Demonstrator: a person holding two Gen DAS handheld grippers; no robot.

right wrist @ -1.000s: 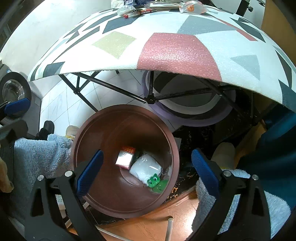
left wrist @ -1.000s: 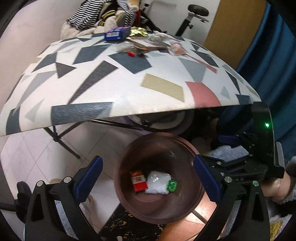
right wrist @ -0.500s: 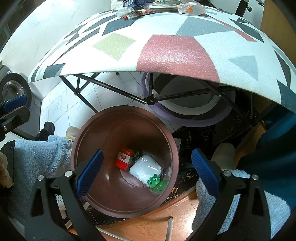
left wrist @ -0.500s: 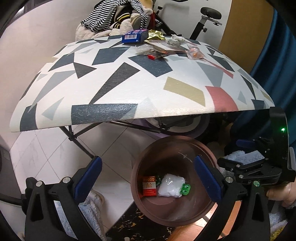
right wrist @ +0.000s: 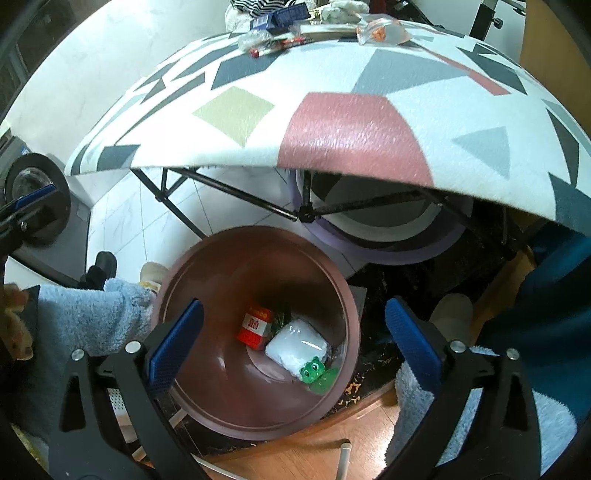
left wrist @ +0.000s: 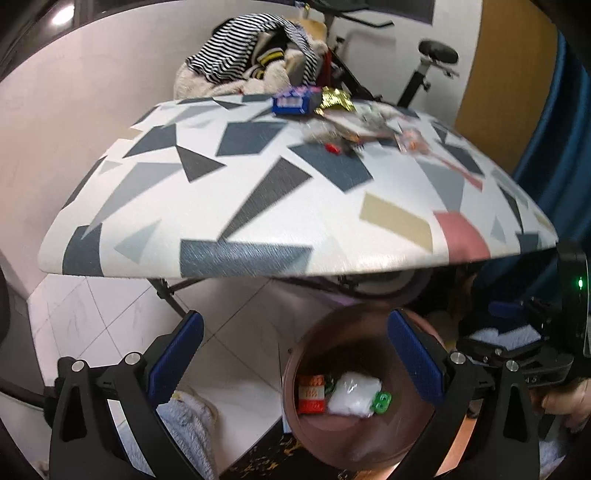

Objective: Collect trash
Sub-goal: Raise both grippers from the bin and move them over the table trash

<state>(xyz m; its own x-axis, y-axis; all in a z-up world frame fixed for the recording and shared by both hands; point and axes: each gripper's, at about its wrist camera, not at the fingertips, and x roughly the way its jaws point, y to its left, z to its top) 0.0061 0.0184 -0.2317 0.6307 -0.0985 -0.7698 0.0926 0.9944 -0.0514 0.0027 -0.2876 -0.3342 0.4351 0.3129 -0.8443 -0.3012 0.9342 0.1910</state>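
Your right gripper (right wrist: pixel 293 341) has its fingers spread wide with nothing between them, directly over the brown bin (right wrist: pixel 207 410), where a red packet (right wrist: pixel 256 325), a white bag (right wrist: pixel 297 347) and a green toy (right wrist: pixel 313 370) lie. Your left gripper (left wrist: pixel 295 356) is likewise spread and empty, the bin's rim (left wrist: pixel 291 354) under its right finger. Ahead of both, more trash (left wrist: pixel 334 122) lies at the patterned table's (left wrist: pixel 236 199) far edge.

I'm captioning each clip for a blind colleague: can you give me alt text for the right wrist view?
The open, empty right gripper hangs over a round brown plastic trash bin on the floor, which holds a red carton, a white plastic pouch and a green frog-faced wrapper. Beyond it, a folding table with a geometric-patterned top carries more wrappers at its far edge.
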